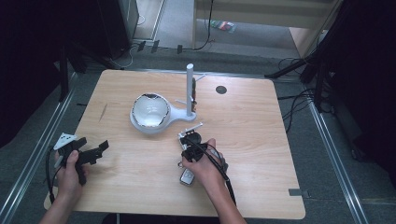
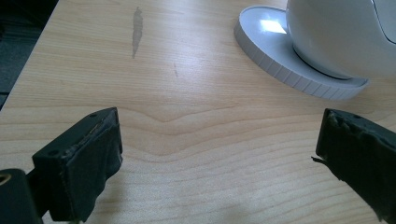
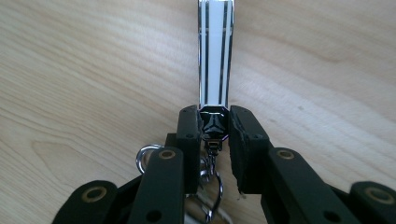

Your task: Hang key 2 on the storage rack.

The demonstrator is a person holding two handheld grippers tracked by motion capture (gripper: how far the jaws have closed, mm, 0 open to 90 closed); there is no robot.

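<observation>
My right gripper [image 3: 215, 119] is shut on the black end of a white tag with black stripes [image 3: 214, 51], which lies flat on the wooden table and points away from the jaws. Metal key rings [image 3: 212, 186] hang from that black end between the jaws. In the high view the right gripper [image 1: 190, 138] is at the table's middle front, with the tag [image 1: 195, 126] ahead of it and a grey key remote [image 1: 187, 176] under the hand. My left gripper [image 1: 103, 147] rests at the front left, and its jaws [image 2: 219, 140] stand open over bare wood.
A white stand holds a shiny bowl [image 1: 150, 112] on a round base [image 2: 280, 70], beside an upright white post [image 1: 190, 88] with small pegs. A dark round hole [image 1: 221, 89] sits near the table's far edge. Cables lie on the floor beyond.
</observation>
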